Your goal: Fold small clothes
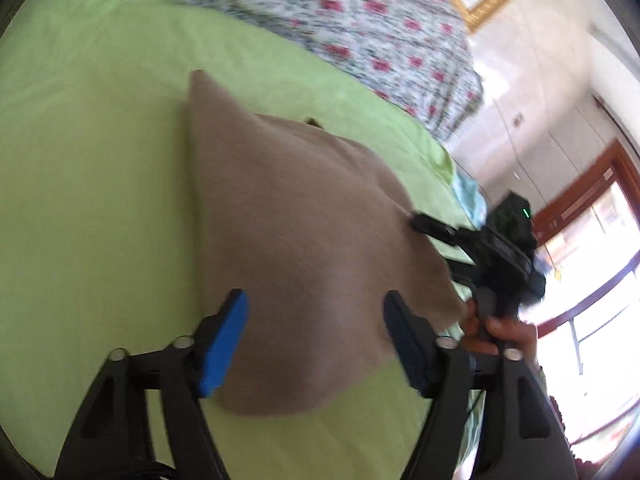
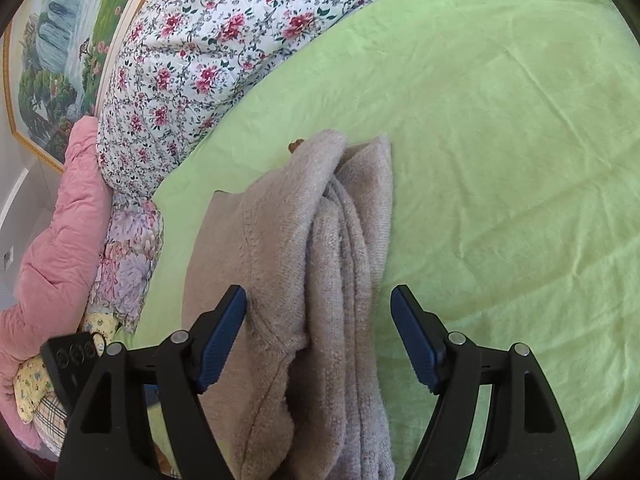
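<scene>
I've got the beige fleece garment lying on the green bedsheet, and through the right wrist camera its long axis runs straight away from me, from the near edge of the bed toward the floral quilt at the head end. The far tip narrows and points at that quilt. On its right side the fabric is bunched into several lengthwise folds; the left part lies flatter, with a seam curving across it.

My right gripper stands wide open, blue pads either side of the garment's near end, nothing pinched. The right finger is over bare sheet, the left finger over the flat beige panel.

Over on the left wrist camera, which is blurred, my left gripper is also spread wide and holds nothing; the garment fills the space between and beyond its fingers. There its straight left edge runs away from me to a pointed corner. The other gripper body sits at the garment's right edge, near the bed's side edge.

Open room: plenty of bare green sheet to the right of the garment in the right view. To its left, only a narrow strip before the floral pillow and the pink quilted cover along that bed edge.
</scene>
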Motion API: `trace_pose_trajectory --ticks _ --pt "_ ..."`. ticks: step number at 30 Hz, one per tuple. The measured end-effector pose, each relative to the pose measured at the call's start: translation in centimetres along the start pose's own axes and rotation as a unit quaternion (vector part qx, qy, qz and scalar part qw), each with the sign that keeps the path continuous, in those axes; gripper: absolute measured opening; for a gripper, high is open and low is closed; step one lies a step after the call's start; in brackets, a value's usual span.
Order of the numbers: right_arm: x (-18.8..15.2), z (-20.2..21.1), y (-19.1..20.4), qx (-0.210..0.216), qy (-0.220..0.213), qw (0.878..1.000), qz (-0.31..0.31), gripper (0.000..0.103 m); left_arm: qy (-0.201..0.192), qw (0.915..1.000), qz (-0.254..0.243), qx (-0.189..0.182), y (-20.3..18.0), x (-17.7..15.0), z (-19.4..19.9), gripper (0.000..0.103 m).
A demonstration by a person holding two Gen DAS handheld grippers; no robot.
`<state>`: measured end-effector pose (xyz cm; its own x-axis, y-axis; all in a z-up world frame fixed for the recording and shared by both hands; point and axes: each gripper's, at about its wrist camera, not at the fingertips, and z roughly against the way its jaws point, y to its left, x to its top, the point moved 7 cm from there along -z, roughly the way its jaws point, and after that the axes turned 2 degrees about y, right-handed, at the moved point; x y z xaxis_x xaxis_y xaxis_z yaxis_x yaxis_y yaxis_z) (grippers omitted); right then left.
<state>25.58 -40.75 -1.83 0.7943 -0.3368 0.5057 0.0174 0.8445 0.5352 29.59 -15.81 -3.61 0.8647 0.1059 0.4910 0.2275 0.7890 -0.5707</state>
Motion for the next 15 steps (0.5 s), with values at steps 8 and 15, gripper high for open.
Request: trace_pose_trajectory --ticks 8,15 --pt "0.3 -2.0 -0.5 0.031 0.026 0.999 -0.012 0.077 0.036 0.9945 0.093 -0.030 5.0 2.8 -4.1 0.080" --pt "0.2 -3.8 0.0 0.039 0.060 0.997 -0.022 0.063 0.052 0.9931 0.085 -0.063 5.7 3.6 -7.2 0.059"
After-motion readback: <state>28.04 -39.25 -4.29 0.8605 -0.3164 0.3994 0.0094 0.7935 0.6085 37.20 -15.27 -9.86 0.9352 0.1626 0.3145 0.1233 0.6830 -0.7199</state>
